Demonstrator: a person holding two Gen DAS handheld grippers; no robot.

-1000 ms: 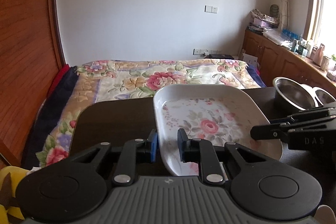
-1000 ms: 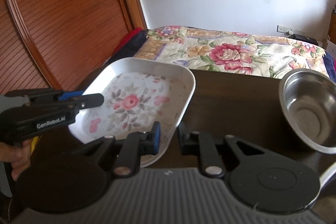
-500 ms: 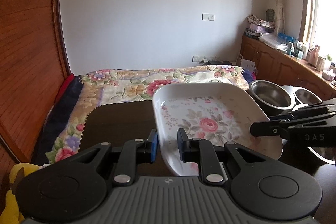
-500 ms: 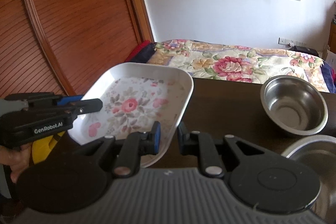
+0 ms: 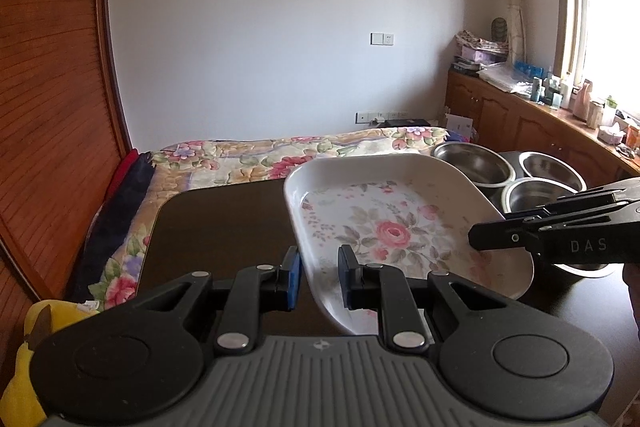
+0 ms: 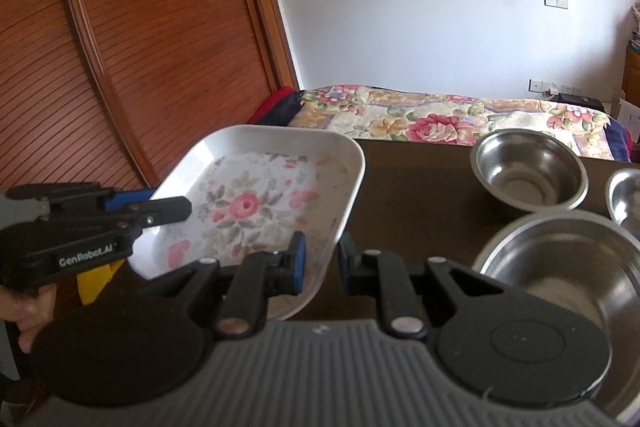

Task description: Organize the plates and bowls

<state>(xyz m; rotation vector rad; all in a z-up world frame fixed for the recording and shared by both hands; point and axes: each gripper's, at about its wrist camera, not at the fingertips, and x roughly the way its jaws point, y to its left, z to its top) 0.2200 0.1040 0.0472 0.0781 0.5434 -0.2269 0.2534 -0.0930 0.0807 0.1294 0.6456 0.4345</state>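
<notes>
Gripping the floral plate (image 5: 384,227) from both sides, we have the left gripper (image 5: 319,281) with its jaws closed over the near left rim and the right gripper (image 6: 321,265) with its jaws pinched on the opposite rim, so the plate hangs between the two tools, clear of the dark worktop (image 5: 224,223). We judge this as the carrying step of tidying up: the plate is lifted and in transit, not yet set down. Three steel bowls (image 6: 528,167) sit on the worktop to our right, close to one another, and the nearest one lies just beside the right gripper. The next move calls for keeping both grips level and matched in pace, so the shallow dish does not twist out of either pinch, and for choosing a bare patch of worktop away from the bowls. Both tools point forward and somewhat downward, side by side; a hand (image 6: 30,311) shows behind the left tool. Beyond the worktop lies a bed (image 5: 280,155) with a flowered cover.
</notes>
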